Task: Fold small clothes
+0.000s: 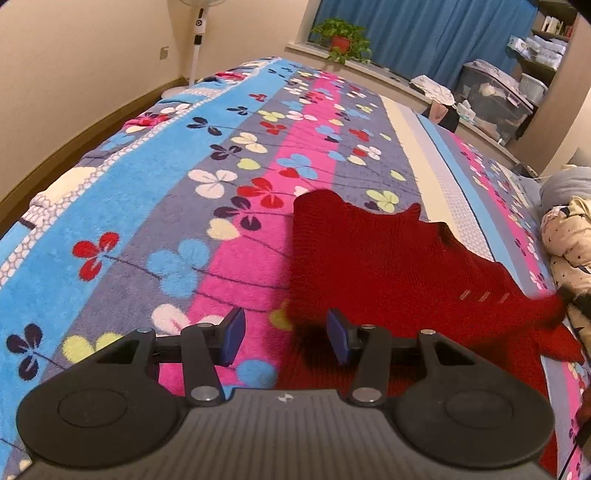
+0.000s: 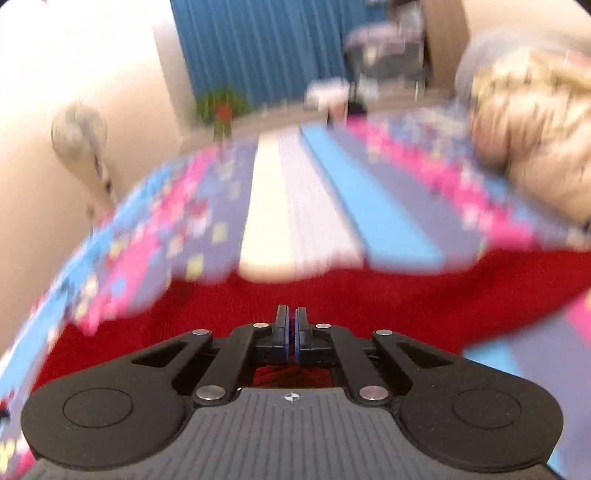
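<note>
the left gripper (image 1: 286,338) sits at the bottom middle of the left wrist picture. its two blue pads (image 1: 235,336) are apart, with nothing between them. the left pad is over the flowery blanket (image 1: 155,192) and the right pad is just over the near edge of the red knit top (image 1: 388,266).

the right gripper (image 2: 291,332) sits at the bottom middle of the right wrist picture. its pads are pressed together. red knit shows just under and behind them, so it looks like it may be pinching the top, but the picture is blurry and i cannot be sure.

the red top lies in the lower right of the left wrist picture, on the bed. it is spread out, not flat and neat. its far edge is bumpy, and one part reaches to the right edge of the picture. i think the folding has only just begun, or has not begun. no neat fold shows yet. most of the job is left.

farther back, at the right edge, is a heap of pale bedding (image 1: 569,236). in the upper right is a clear storage box (image 1: 491,99) with light, soft things inside; i cannot tell what they are. at the top middle a plant in a red pot (image 1: 341,42) stands by the blue curtain (image 1: 424,33). a white fan (image 1: 197,40) stands in the upper left.
</note>
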`<state>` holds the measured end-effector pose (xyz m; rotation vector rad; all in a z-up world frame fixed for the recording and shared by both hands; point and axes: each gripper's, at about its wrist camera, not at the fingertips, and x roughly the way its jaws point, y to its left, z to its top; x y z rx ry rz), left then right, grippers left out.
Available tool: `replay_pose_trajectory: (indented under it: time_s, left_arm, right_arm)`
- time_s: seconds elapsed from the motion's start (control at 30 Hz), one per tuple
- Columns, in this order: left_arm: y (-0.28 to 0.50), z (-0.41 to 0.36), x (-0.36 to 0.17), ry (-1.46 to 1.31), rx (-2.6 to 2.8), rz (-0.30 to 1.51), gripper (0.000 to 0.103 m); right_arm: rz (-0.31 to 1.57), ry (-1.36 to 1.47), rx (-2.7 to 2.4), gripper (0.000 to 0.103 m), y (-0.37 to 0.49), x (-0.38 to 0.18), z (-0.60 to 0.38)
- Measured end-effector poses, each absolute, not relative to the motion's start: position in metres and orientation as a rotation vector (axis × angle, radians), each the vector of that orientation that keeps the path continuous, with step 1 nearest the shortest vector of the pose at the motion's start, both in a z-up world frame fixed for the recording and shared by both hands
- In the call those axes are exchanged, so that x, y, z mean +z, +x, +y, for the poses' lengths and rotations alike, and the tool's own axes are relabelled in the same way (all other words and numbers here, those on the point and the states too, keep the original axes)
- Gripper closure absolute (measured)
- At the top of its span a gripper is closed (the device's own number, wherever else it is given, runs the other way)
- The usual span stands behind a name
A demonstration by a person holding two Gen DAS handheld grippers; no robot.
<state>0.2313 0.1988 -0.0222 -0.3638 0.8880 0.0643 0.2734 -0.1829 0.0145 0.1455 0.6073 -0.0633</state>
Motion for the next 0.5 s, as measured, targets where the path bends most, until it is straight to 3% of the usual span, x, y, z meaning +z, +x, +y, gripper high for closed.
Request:
replay_pose_trajectory:
  time_s: [0.07,0.23,0.37,0.43,0.5]
  left_arm:
    - [0.233,0.197,-0.023,-0.364,0.055,0.889,0.049]
    - [0.236,0.195,-0.029,-0.364,0.056,0.909,0.049]
    - [0.238,0.195,-0.031,-0.358,0.067,0.912,0.049]
    - [0.239,0.192,-0.033,-0.345,0.065,0.921,0.049]
    - [0.24,0.186,-0.036,-0.324,0.055,0.932,0.049]
  right_arm:
    - [0.567,0.052,-0.163,0.101,0.282,0.018,-0.194]
    - [0.764,0.106,-0.446,0.1,0.301,-0.023,-0.254]
    - [0.663,0.091,-0.439,0.074,0.277,-0.028,-0.251]
    - [0.596,0.127,-0.341,0.074,0.267,-0.031,-0.246]
    - [0.655,0.136,-0.259,0.073,0.268,-0.046,-0.242]
